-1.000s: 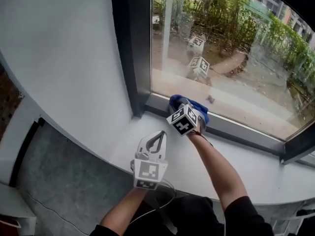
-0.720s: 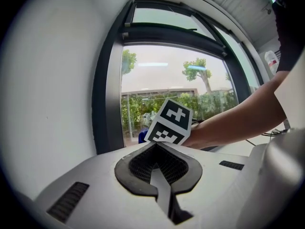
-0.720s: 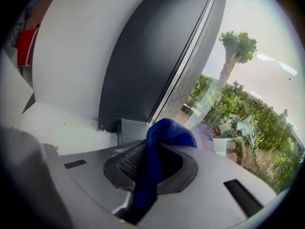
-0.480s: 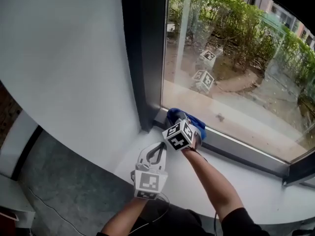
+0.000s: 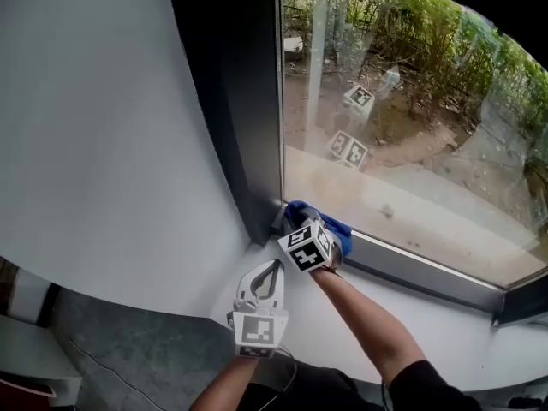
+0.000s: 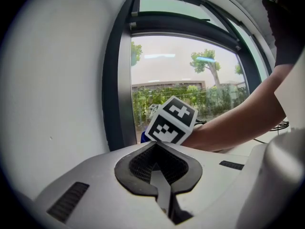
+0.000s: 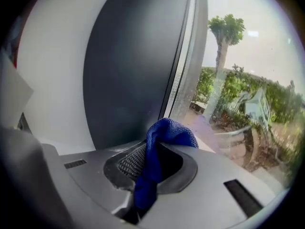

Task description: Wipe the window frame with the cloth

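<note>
In the head view, the blue cloth [image 5: 332, 223] is seen bunched in the lower left corner of the dark frame [image 5: 253, 144], at the foot of the glass [image 5: 411, 127]. It is carried at the tip of the right gripper [image 5: 301, 223], whose jaws are covered there by its cube and the cloth. The left gripper [image 5: 272, 271] is held over the white sill [image 5: 445, 319], just beside the right one and apart from the cloth.

In the left gripper view, the left gripper's [image 6: 161, 182] jaws are shown pressed together with nothing between them. Only a blue sliver of the cloth [image 6: 144, 137] is visible beside the right gripper's cube; the rest is hidden behind it.

In the right gripper view, the cloth [image 7: 159, 142] is shown as a knitted, textured fold, clamped between the right gripper's [image 7: 143, 185] jaws and humped above them. Its lower end is lost in the dark slot. The frame [image 7: 128, 70] fills the background, its top cut off.
</note>
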